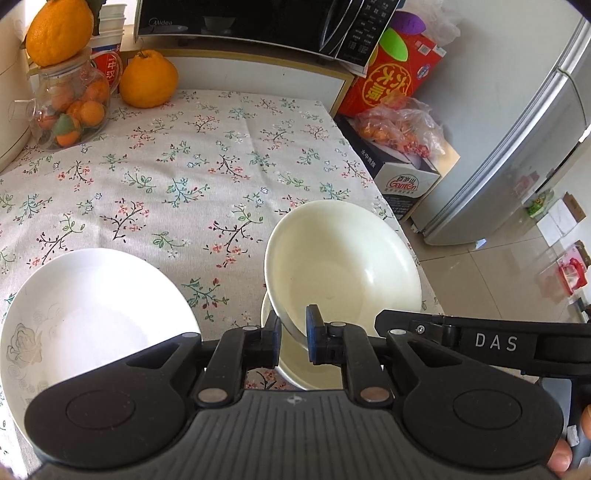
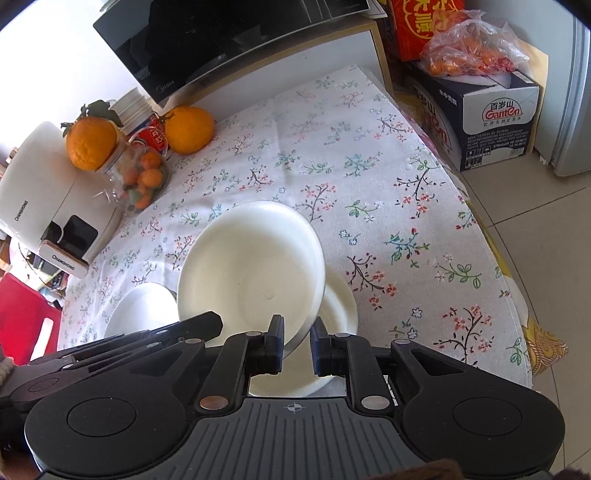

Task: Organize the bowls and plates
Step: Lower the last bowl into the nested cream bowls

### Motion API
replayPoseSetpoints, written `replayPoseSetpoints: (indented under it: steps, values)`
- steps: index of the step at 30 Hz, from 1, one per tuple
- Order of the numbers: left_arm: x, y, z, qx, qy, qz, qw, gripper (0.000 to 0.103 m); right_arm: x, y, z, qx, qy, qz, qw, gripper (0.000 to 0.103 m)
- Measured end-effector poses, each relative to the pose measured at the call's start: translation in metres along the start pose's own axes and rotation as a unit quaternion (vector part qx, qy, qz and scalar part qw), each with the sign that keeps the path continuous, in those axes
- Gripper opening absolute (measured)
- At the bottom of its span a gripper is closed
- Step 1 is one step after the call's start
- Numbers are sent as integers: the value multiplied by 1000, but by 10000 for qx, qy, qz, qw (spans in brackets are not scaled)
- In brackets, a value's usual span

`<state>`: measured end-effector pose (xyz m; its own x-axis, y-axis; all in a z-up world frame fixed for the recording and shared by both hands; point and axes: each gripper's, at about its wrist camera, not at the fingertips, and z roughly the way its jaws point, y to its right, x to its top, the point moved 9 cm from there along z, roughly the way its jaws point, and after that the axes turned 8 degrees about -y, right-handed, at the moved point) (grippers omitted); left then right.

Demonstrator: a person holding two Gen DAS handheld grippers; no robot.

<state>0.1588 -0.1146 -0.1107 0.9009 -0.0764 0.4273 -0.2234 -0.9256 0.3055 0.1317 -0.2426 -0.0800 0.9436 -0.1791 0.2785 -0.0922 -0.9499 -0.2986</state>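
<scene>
1. On a floral-cloth table (image 1: 184, 166), far L: a glass jar (image 1: 70, 107) of small oranges, with a big orange on its lid. A second big orange (image 1: 147, 79) sits beside it and a black microwave (image 1: 236, 18) is behind. All stand at the back edge, well apart from the dishes.
2. Near L: a white plate (image 1: 85, 314) with a pale rose print lies flat on the cloth. Its near rim is hidden under the gripper body.
3. Centre: bare cloth runs from plate and bowls back to the oranges. It is the widest open stretch.
4. L gripper (image 1: 293, 325): jaws nearly closed, pads pinching the near rim of the tilted bowl (image 1: 343, 258). The cream bowl is lifted, its inside facing the camera.
5. Under it: a lower bowl (image 1: 291, 373) rests on the cloth, partly covered. Can't tell if the two touch.
6. R gripper (image 2: 297, 339): jaws nearly closed, clamped on the same bowl's rim from the other side. In the L-wrist view its arm comes in from the R, level with the bowl's lower edge.
7. R of the bowls, R-wrist view: more bare cloth out to the table's curved edge.
8. Past the edge: tiled floor (image 1: 498, 295). Stacked cartons (image 1: 402, 177) topped by a bag of fruit stand against the table's far R corner, and a grey fridge (image 1: 517, 147) is beyond.
</scene>
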Motion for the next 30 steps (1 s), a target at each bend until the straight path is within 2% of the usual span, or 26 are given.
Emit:
replayPoseSetpoints:
  steps: [15,30]
  values:
    - [-9,3,16,22,-253,87,9996,13,-9,15,14,-60,-329,142,9993,18]
    - [-8,2,19,21,-265,68,9996,15,-6,13,10,-3,-252,104,9996,18]
